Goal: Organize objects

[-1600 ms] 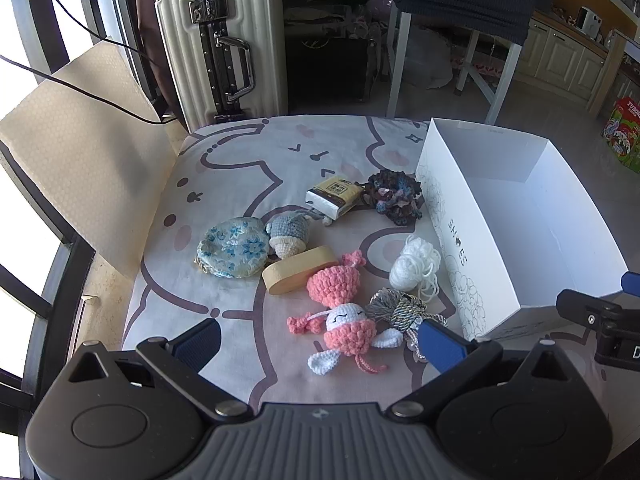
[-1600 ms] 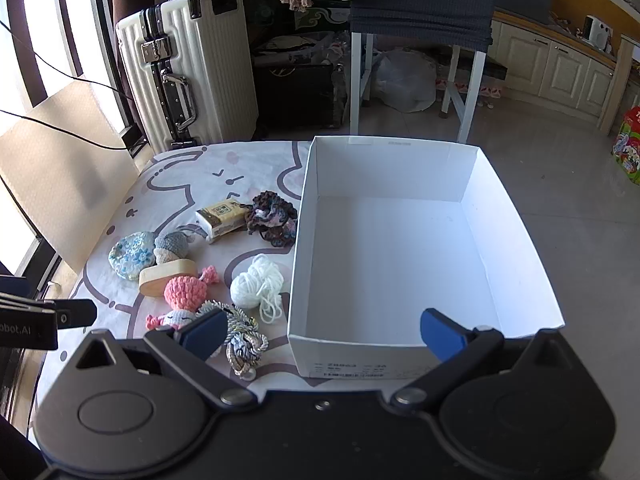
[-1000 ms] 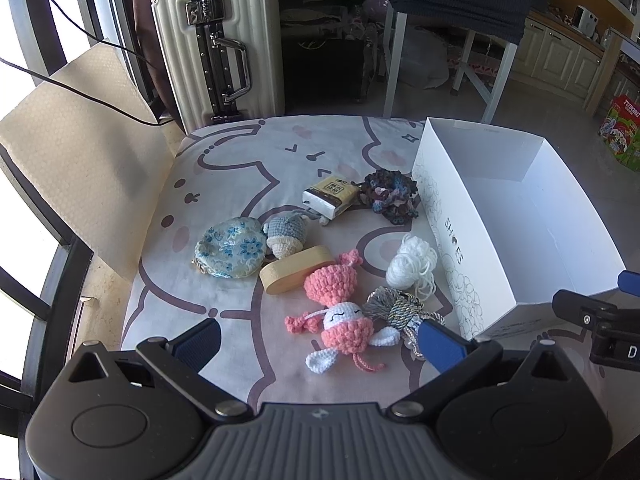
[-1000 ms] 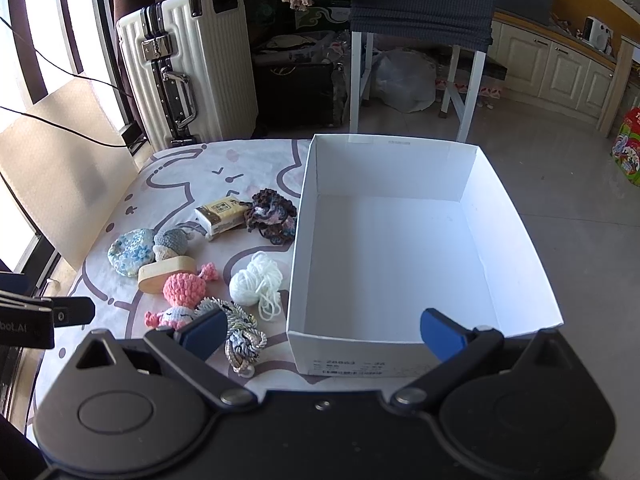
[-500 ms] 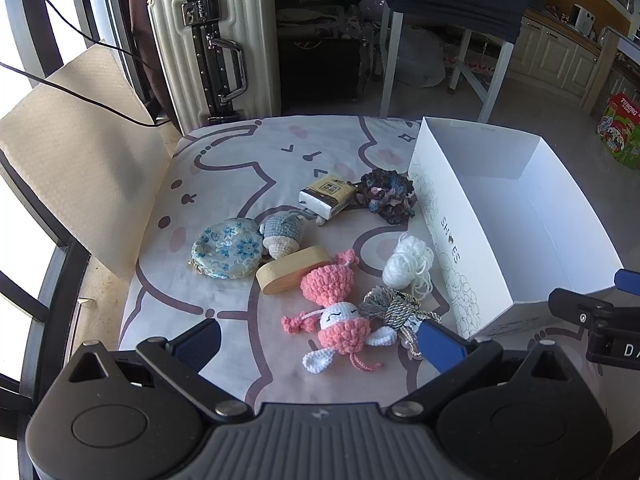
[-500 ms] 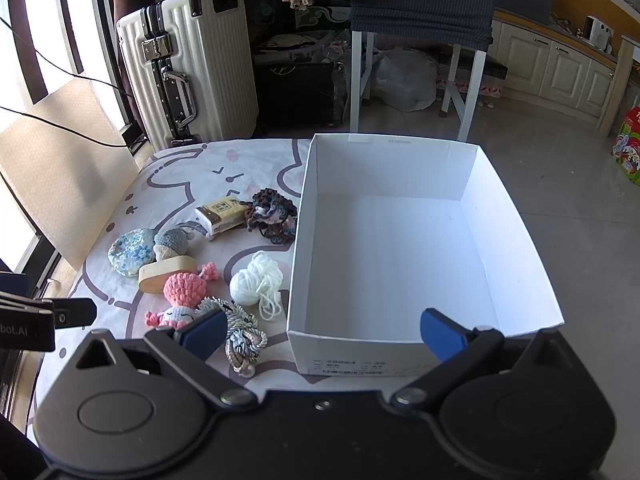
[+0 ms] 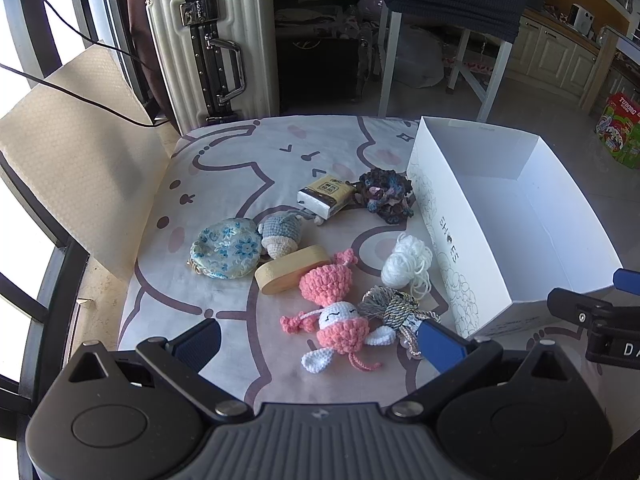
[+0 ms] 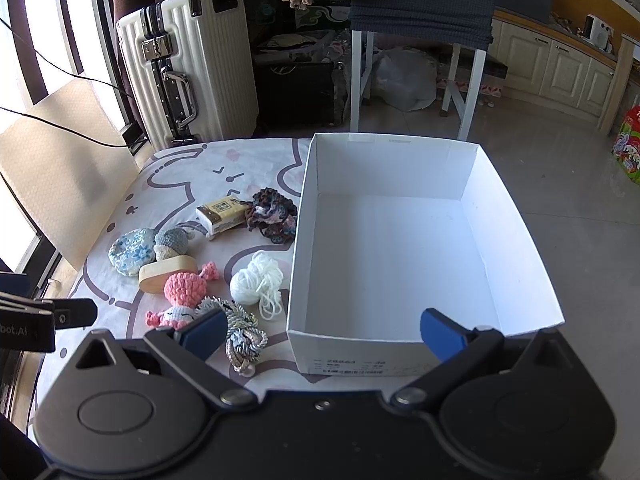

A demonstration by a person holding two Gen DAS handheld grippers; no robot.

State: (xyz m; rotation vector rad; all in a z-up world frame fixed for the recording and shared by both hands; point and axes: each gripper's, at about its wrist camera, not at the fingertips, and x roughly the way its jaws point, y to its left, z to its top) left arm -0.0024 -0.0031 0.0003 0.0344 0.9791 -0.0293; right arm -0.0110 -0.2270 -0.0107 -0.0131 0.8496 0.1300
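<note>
In the left wrist view, the left hand-held gripper (image 7: 318,338) is held with its fingers wide apart and empty above the near edge of the counter (image 7: 240,168), which is covered by a cartoon-print cloth. Just ahead of it lies the pink crocheted doll (image 7: 334,312), with a grey-gold tassel cord (image 7: 390,308) touching its right side and a white yarn bundle (image 7: 406,266) beyond that, beside the wall of the white shoe box (image 7: 440,240). Nothing has yet been placed in the box, so the first pick appears to be in hand. The doll is best taken across its narrow middle, so that the cord is not caught along with it. Soft yarn is likely to compress, so a full closing is advised before lifting. In the right wrist view, the right hand-held gripper (image 8: 322,330) is likewise spread open and empty, poised over the near wall of the shoe box (image 8: 360,354), whose floor is seen bare. The tissue packet (image 8: 222,214) and the dark crocheted scrunchie (image 8: 274,212) lie touching each other, further back beside the box's left wall.
</note>
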